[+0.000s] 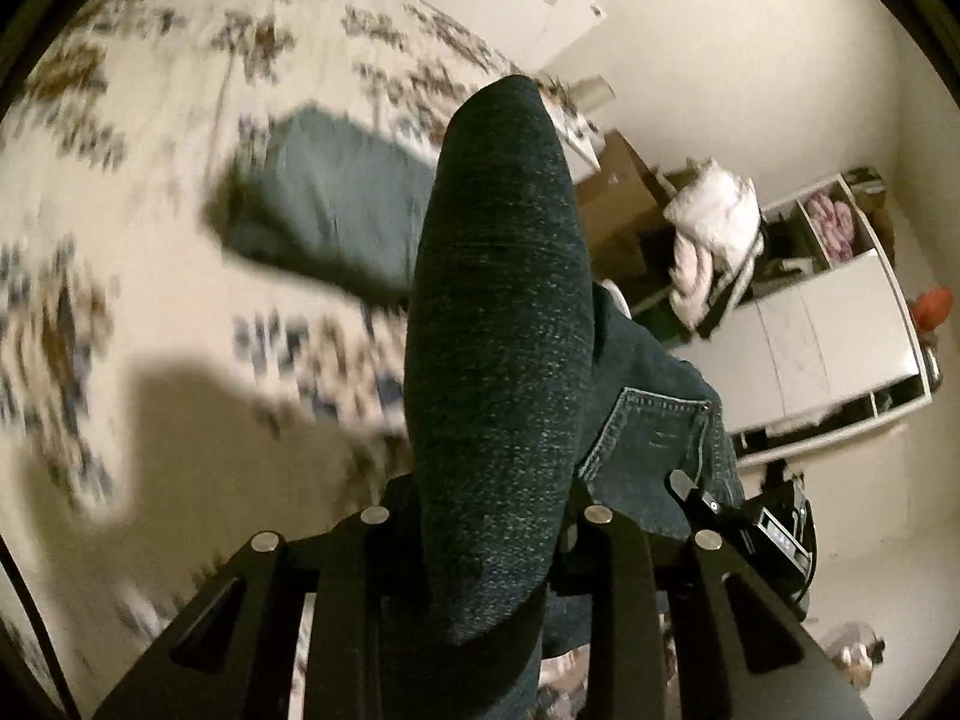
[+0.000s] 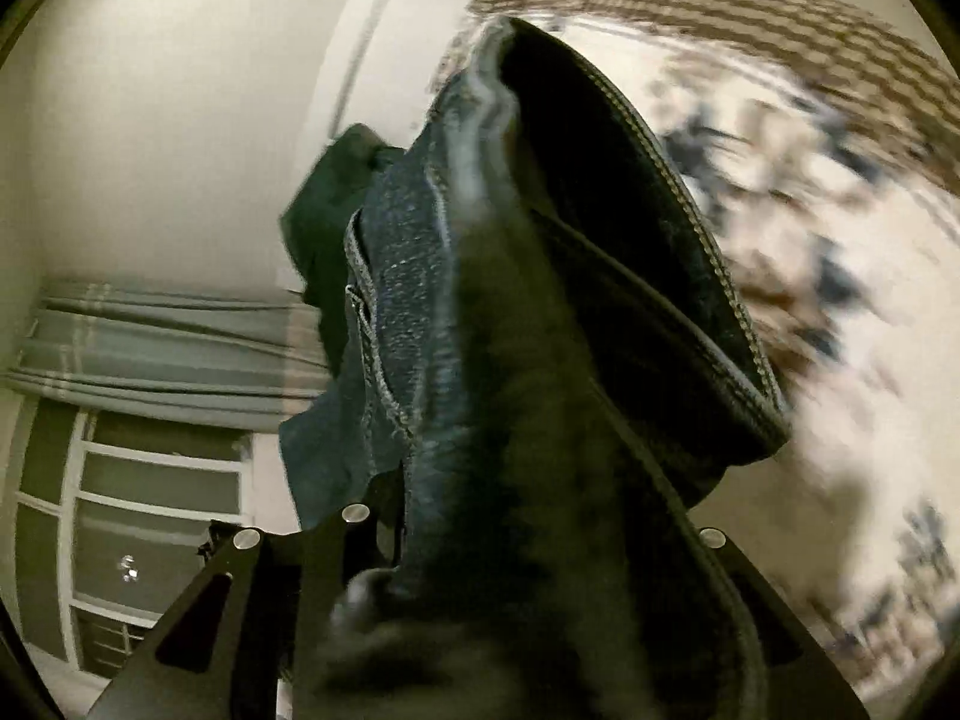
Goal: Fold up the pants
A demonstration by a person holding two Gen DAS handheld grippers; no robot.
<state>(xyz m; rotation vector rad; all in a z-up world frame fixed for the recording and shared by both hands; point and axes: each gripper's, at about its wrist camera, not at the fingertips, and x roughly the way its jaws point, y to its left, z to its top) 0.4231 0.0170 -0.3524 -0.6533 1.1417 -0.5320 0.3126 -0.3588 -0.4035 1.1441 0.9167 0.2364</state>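
Note:
Dark blue jeans [image 1: 498, 312] hang lifted above a bed with a floral cover [image 1: 120, 228]. My left gripper [image 1: 486, 540] is shut on a thick fold of the jeans, which rises straight ahead of the camera. A back pocket [image 1: 654, 438] shows to its right, and a lighter leg part [image 1: 336, 204] trails over the bed. My right gripper [image 2: 480, 570] is shut on the jeans [image 2: 540, 360] near the waistband, whose stitched rim [image 2: 708, 252] curves to the right. Its fingers are hidden under the cloth. The right gripper also shows at the lower right of the left wrist view [image 1: 774, 534].
A white shelf unit [image 1: 840, 330] with clothes and a cardboard box [image 1: 618, 192] stands beside the bed. A curtain [image 2: 168, 336] and a window [image 2: 150, 510] lie to the left in the right wrist view. A checked blanket [image 2: 750, 18] lies at the bed's far end.

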